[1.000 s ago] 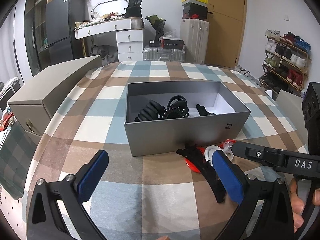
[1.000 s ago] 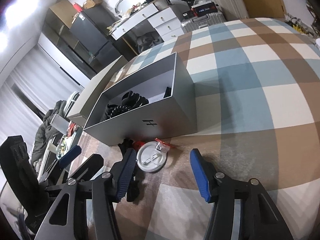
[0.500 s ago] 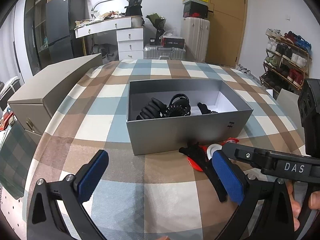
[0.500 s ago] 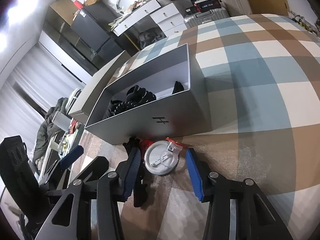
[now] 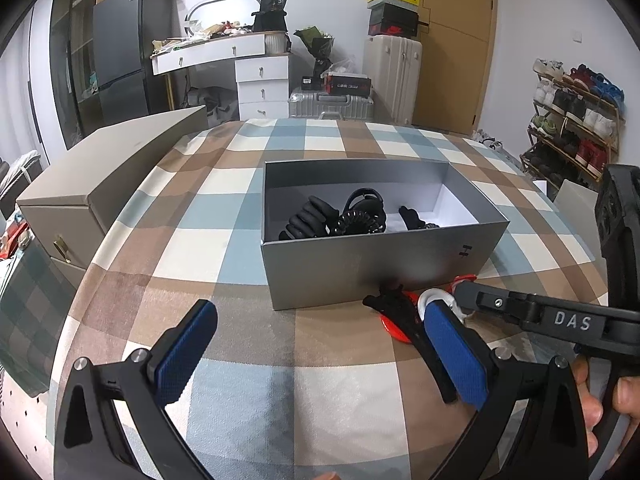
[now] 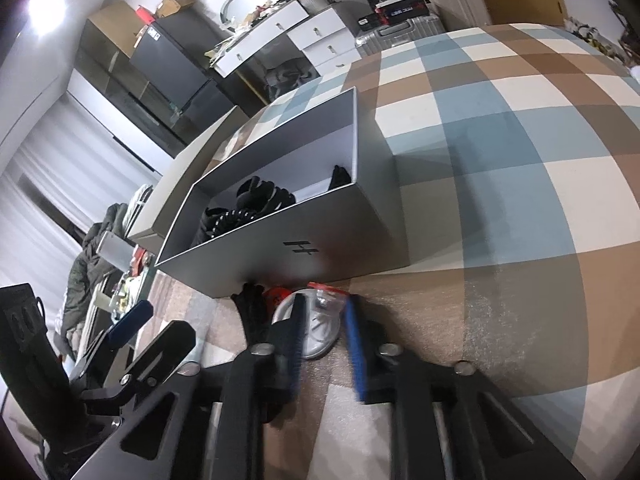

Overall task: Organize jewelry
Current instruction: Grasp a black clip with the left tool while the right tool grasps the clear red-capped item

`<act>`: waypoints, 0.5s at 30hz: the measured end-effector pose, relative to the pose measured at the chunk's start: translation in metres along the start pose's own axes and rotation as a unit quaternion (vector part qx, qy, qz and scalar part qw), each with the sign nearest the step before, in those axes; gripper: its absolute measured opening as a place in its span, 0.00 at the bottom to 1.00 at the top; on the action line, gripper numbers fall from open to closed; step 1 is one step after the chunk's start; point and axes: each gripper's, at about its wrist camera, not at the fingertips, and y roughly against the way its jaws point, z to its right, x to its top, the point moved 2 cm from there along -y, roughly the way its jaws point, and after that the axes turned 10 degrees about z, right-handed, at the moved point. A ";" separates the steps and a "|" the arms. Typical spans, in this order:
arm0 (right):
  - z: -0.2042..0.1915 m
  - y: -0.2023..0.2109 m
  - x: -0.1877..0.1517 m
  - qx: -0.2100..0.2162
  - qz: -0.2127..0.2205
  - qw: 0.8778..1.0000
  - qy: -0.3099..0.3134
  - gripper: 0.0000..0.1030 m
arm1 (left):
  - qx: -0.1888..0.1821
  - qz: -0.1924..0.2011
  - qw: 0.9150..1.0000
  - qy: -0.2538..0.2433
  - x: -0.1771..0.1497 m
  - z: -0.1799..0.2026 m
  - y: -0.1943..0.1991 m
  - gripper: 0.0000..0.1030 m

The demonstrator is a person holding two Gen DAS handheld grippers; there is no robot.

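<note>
As before, left gripper agape.

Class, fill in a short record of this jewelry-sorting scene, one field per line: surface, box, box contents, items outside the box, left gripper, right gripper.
surface: checked cloth
box: open grey box, no lid on it
box contents: black coiled items
items outside the box: white disc, red piece and black piece, all by the box's front wall
left gripper: left gripper open, over bare cloth
right gripper: right gripper around the disc; contact unclear
</note>
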 end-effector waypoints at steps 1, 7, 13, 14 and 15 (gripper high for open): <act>-0.001 0.002 0.000 0.002 0.002 1.000 0.003 0.15 | 0.000 0.000 1.000 0.001 0.000 0.000 0.000 0.98; -0.006 0.015 0.004 0.023 0.014 1.000 0.011 0.15 | -0.003 -0.003 1.000 -0.001 -0.001 0.002 0.001 0.98; -0.010 0.017 0.005 0.038 0.005 0.999 0.011 0.15 | -0.015 -0.004 1.000 -0.012 -0.001 0.011 0.000 0.98; -0.010 0.018 0.005 0.044 0.002 0.999 0.011 0.15 | -0.019 -0.007 1.000 -0.017 -0.002 0.014 0.000 0.98; -0.010 0.019 0.006 0.046 0.003 0.999 0.013 0.15 | -0.021 -0.010 0.999 -0.023 -0.002 0.016 -0.001 0.98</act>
